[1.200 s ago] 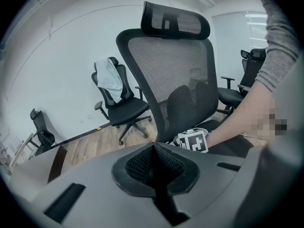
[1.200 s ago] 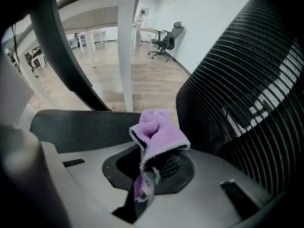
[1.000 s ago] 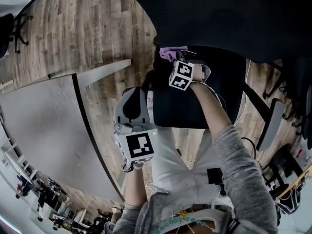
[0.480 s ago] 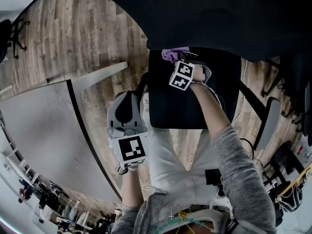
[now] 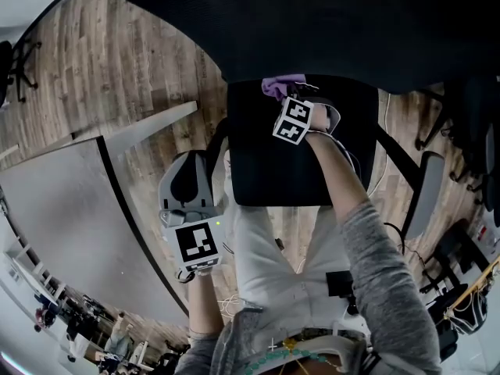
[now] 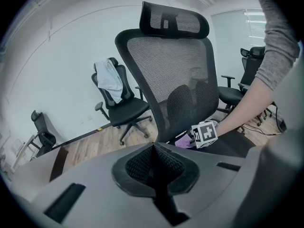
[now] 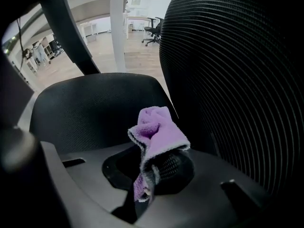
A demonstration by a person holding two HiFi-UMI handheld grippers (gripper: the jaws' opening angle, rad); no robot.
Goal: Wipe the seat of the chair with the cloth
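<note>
Only square black-and-white marker patterns to read, on the cube of the right gripper and on that of the left gripper (one cube face each in the head view). Purple cloth pinched between the right jaws, bunched up past the tips, a tail hanging down in front of them. Held at the back of the black seat, right under the mesh backrest; contact with the seat not clear. Left jaws pressed together on nothing, held off the seat's left edge above the wood floor, well apart from the cloth, pointing toward the chair. Versus a second ago: left gripper drifted left and lower in the head view, farther from the seat edge. Right gripper and cloth kept to the same spot at the seat's rear.
</note>
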